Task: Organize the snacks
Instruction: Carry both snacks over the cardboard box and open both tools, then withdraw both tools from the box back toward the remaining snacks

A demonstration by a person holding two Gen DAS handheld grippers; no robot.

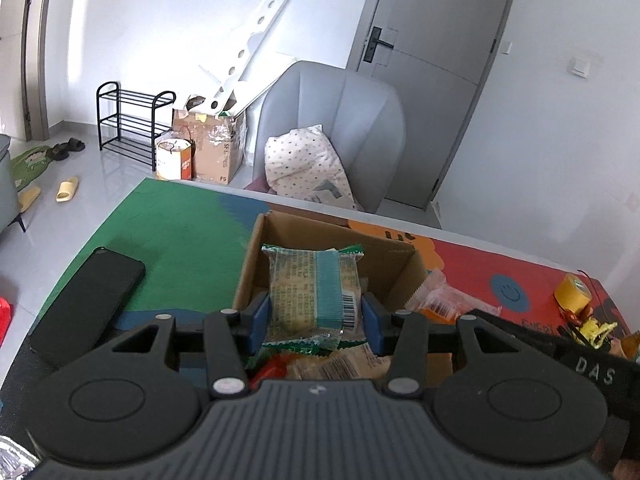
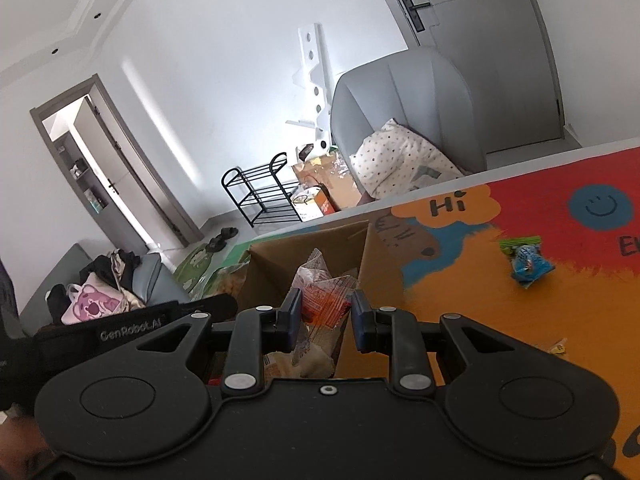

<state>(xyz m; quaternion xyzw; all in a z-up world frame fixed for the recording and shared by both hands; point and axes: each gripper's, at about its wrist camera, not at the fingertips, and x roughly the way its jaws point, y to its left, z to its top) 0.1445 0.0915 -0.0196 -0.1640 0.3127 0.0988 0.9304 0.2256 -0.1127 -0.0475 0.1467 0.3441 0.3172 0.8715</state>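
Snack packet sits clamped between left fingers, above box.

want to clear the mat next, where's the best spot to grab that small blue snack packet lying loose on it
Grip the blue snack packet across its puffy middle, coming straight down from above: it lies flat on the mat with open space around it, and its crimped green end looks too thin to hold.

black grippers, blue jaws, silver rivets.

Left gripper clamped — right gripper clamped.
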